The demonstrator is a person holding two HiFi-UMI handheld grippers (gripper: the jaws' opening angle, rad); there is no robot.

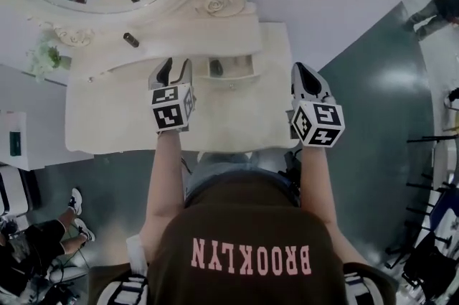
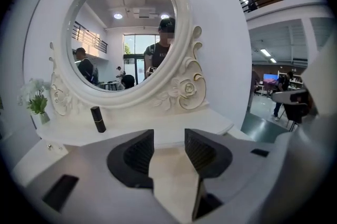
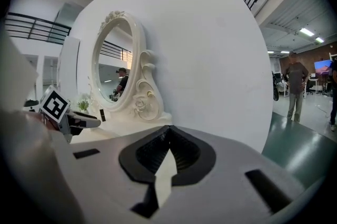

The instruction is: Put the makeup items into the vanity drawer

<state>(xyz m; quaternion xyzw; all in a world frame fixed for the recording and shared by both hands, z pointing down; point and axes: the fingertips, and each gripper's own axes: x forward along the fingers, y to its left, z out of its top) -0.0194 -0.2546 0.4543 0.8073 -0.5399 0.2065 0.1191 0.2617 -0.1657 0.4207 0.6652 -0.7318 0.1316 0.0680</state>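
Observation:
A small dark lipstick tube (image 1: 130, 39) (image 2: 98, 119) stands on the white vanity's raised shelf (image 1: 107, 52), below the oval mirror. To its right a little drawer (image 1: 242, 67) is pulled out, and a dark item (image 1: 216, 67) lies inside it. My left gripper (image 1: 174, 68) (image 2: 168, 137) hovers over the tabletop just left of the drawer, open, with nothing between its pads. At the vanity's right edge my right gripper (image 1: 305, 72) (image 3: 167, 132) is shut and empty. The right gripper view also shows the lipstick (image 3: 102, 115) beyond the left gripper (image 3: 71, 118).
An ornate oval mirror (image 2: 126, 33) rises at the back of the vanity (image 1: 93, 124). A small vase of white flowers (image 1: 43, 56) (image 2: 36, 101) stands at the shelf's left end. A white wall is behind. People stand on the grey floor to the right (image 3: 295, 86).

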